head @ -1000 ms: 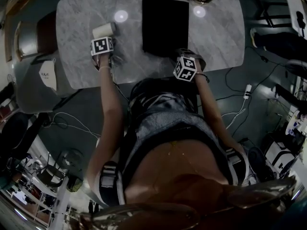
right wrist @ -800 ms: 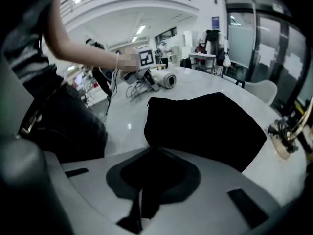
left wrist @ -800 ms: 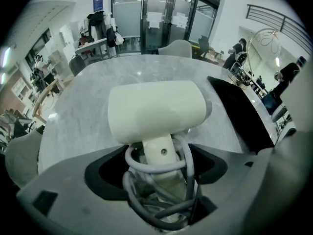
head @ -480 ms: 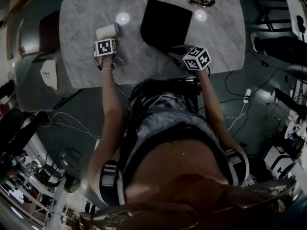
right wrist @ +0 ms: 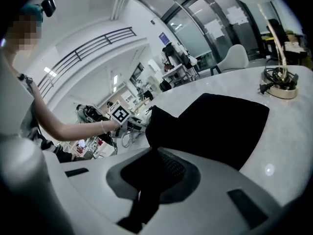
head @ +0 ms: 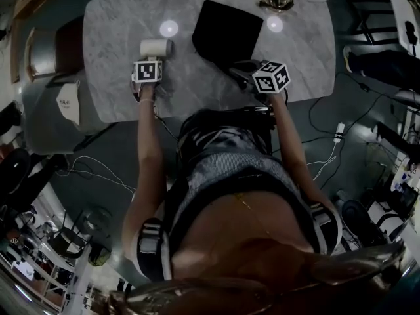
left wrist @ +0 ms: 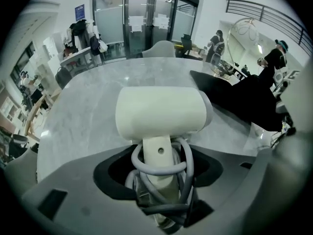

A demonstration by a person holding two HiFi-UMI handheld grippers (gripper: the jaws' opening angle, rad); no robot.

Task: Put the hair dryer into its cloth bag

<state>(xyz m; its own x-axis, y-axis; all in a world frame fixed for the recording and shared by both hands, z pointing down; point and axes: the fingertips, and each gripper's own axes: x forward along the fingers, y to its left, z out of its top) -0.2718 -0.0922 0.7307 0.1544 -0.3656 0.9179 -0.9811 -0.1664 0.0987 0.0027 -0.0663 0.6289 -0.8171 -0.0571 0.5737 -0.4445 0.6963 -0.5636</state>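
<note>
Two tongs are at work on the marble bench (head: pixel 118 31). Our left tongs (left wrist: pixel 160 192) have just been closing and grip the hair dryer (left wrist: pixel 161 112) by its handle, with the grey cord (left wrist: pixel 164 167) looped round it. The dryer sits left of the black cloth bag (right wrist: pixel 215 126), apart from it. Our right tongs (right wrist: pixel 146 190) are clamped on the bag's near edge, holding that corner raised off the bench.

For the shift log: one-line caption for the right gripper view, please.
Right gripper shut on the black cloth bag's near edge, the rest lying on the marble table.
</note>
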